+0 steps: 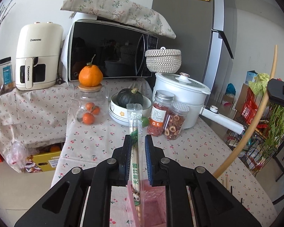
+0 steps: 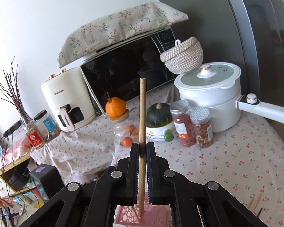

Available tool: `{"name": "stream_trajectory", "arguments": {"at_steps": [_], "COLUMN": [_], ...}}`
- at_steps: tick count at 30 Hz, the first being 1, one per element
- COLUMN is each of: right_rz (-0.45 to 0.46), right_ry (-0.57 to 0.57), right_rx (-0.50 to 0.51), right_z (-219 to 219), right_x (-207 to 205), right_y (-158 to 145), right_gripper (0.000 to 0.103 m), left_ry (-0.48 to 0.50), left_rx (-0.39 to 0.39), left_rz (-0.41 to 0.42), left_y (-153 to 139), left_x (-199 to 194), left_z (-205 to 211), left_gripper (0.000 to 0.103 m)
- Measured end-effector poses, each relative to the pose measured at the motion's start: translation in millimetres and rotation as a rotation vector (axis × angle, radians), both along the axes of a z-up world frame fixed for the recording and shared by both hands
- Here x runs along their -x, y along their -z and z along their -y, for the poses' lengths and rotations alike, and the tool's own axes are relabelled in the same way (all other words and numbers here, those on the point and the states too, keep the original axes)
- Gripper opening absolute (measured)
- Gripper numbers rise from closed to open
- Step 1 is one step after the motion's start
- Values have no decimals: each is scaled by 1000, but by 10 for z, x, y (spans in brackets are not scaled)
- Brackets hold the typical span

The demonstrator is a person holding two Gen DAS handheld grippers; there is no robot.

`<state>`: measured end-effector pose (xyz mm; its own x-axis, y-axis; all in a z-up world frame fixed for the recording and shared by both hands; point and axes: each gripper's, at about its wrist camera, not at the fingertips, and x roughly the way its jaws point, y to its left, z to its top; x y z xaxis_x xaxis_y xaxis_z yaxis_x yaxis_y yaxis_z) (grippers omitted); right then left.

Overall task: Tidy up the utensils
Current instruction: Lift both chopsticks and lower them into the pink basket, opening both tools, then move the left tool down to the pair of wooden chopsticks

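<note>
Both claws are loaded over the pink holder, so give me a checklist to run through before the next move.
1. Left claw grips the wrapped chopsticks: ok.
2. Right claw grips the wooden stick: ok.
3. Wrapped chopsticks' lower end inside the pink holder: ok.
4. Wooden stick's lower end reaches the pink holder: ok; whether it rests on the bottom: cannot tell.
5. Loose chopsticks on the tablecloth collected: not ok.
6. Holder steady enough for release: cannot tell.
</note>
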<state>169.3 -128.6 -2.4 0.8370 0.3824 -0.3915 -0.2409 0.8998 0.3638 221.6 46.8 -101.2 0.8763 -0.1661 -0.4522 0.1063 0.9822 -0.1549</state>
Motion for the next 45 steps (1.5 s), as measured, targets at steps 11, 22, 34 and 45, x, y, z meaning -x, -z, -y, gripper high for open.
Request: {"name": "stream_trajectory", "arguments": {"at_steps": [11,22,34,45], "right_rz": [-106,-199,-251,-486], "right_ry": [4,-79,52,154], "right_rx": [33,-133,64,192], "right_z": [-85,92,789,1312], "right_x": [-294,-326,242,550], "right_y": [312,410,325,762], "right_gripper": [6,31,80,93], "left_ry": [-32,-16,56,102], "left_rx": [34,80,102,-9], "left_rz": [-197,-306,-511,-603], "left_y": [-66,74,364,449], "left_x": [421,747,806,934], "left_z": [-178,-140,169,577], "left_gripper": [57,75,84,93]}}
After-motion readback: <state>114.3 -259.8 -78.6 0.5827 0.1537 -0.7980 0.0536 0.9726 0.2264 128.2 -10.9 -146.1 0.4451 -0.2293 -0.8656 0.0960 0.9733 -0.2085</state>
